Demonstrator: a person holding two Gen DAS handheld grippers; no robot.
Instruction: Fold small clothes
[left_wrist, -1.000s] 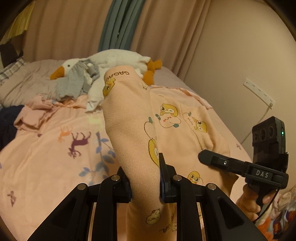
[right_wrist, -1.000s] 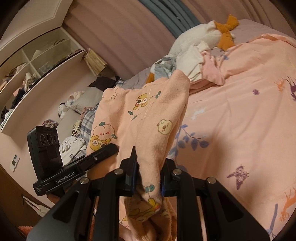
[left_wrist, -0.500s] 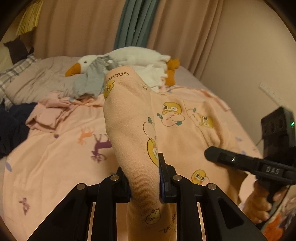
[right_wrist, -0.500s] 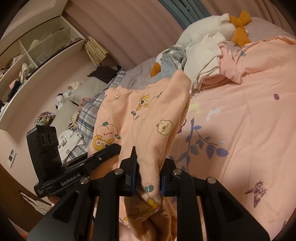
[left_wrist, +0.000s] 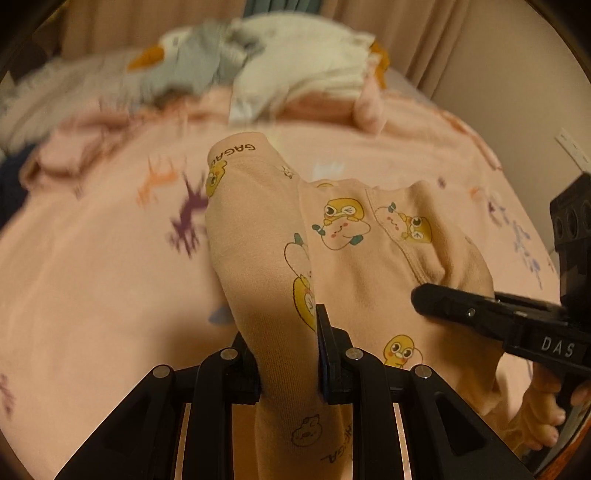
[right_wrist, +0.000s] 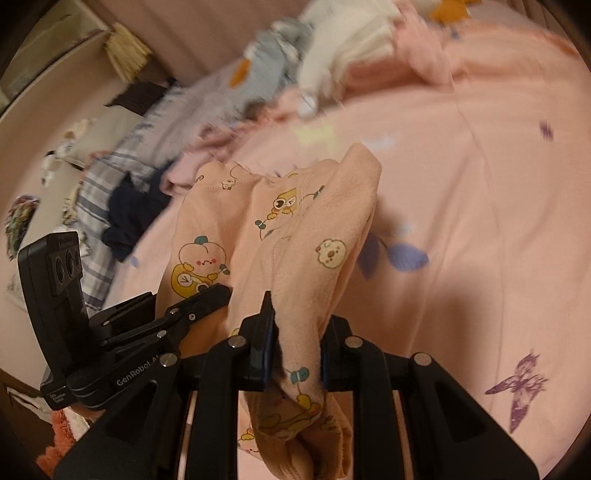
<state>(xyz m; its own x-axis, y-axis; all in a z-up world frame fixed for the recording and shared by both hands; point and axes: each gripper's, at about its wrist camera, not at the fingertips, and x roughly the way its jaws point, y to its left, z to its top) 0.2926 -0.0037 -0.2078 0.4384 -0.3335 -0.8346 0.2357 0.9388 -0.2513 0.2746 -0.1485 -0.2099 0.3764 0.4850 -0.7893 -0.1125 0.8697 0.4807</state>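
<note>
Both tongs, left gripper (left_wrist: 288, 354) and right gripper (right_wrist: 295, 347), clamped on the peach garment (left_wrist: 351, 258) stretched between them.

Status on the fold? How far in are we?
Early. Done: nothing lies folded; the peach printed garment is picked up. In hand: the left gripper and right gripper are each shut on a bunched part of it, holding it stretched between them above the pink bedsheet. Left: laying it flat and making the folds, then the heap of other clothes by the goose plush.

Blurred goose plush (left_wrist: 295, 40), pink printed bedspread (right_wrist: 461, 184), plaid pillow (right_wrist: 99, 184), curtains (left_wrist: 424, 33).
</note>
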